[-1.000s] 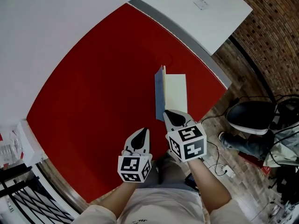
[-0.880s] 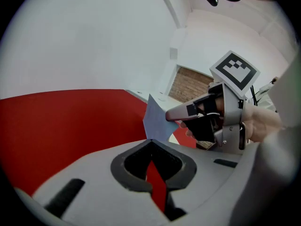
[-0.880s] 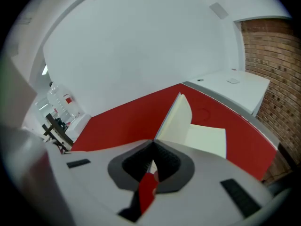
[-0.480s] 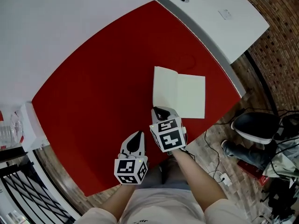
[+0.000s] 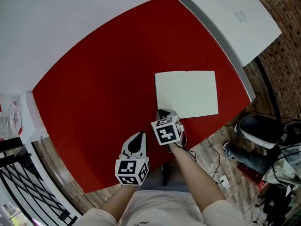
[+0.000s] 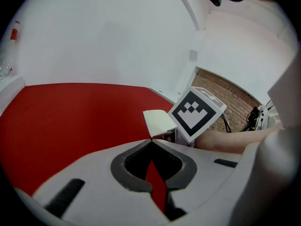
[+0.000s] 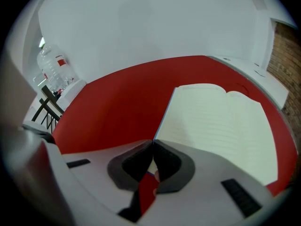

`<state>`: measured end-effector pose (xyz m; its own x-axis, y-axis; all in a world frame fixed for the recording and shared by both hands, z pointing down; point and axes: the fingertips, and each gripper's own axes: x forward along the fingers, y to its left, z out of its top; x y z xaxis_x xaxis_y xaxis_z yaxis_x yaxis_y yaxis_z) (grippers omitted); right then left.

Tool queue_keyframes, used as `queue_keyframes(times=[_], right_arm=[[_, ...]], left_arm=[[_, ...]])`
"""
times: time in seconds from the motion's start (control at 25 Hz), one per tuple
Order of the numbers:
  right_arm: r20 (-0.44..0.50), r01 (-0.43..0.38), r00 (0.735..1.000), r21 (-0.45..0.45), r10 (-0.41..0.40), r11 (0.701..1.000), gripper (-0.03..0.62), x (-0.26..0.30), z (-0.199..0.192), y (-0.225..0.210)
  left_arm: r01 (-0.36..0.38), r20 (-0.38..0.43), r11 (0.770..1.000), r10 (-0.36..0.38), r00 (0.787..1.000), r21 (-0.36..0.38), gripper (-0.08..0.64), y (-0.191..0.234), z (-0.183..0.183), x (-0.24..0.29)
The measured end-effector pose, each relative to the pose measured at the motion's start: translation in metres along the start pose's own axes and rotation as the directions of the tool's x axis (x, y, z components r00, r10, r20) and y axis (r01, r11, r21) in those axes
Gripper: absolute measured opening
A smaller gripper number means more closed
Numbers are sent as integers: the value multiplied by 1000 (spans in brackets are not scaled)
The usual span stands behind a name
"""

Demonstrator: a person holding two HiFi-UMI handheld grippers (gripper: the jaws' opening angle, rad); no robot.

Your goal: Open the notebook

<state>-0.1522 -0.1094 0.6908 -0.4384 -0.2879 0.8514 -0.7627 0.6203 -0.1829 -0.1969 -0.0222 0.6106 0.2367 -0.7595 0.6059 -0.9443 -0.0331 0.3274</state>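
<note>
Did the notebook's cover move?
Yes. The notebook's cover, upright a second ago, has swung left and now lies flat on the red table.

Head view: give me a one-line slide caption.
Notebook lies open on the red table, shut right gripper at its near-left corner.

the notebook (image 5: 186, 93), just ahead of the right gripper (image 5: 162, 112), showed pages of matt cream paper, faintly ruled, with a thin blue edge at the corner nearest its jaws. the table (image 5: 103, 69) under both grippers was smooth, matt red. the right gripper and the left gripper (image 5: 139, 135) had smooth white plastic shells with duller dark grey pads (image 7: 164, 161). far beyond the right gripper, the brick (image 5: 287, 46) looked rough and the ledge (image 5: 225, 18) smooth white.
</note>
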Motion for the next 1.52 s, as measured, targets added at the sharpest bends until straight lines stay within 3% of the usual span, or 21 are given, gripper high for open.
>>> queue_keyframes(times=[0.2,0.48,0.6,0.8,1.0,1.28,1.36,1.52], right_arm=[[4,37,999,-45,-37,998,11,3,0,1],[32,-21,999,56,19,998,29,4,-2,7],[26,-41,999,63,39,997,71,4,-5,8],[26,-37,999,65,36,997,72,6,-5,6],[46,-87,995,66,84,994,71,-5,-11,12],[174,-75,983,50,65,996,53,-72,1,2],[224,-54,974,50,42,997,15,-103,6,-4],[312,-28,950,67,6,997,6,-173,12,-19]], left_arm=[[10,0,1000,-10,1000,0,8,2,0,3],[11,-12,1000,-11,1000,7,6,2,-1,3],[14,-13,1000,-13,1000,10,6,0,-1,3],[17,-12,1000,-17,1000,14,6,-2,-1,4],[18,-16,1000,-18,1000,18,6,-5,-3,1],[28,3,998,-28,1000,63,6,-22,14,-8],[33,15,996,-35,999,87,6,-33,25,-13],[71,55,991,-78,995,109,6,-67,53,-26]])
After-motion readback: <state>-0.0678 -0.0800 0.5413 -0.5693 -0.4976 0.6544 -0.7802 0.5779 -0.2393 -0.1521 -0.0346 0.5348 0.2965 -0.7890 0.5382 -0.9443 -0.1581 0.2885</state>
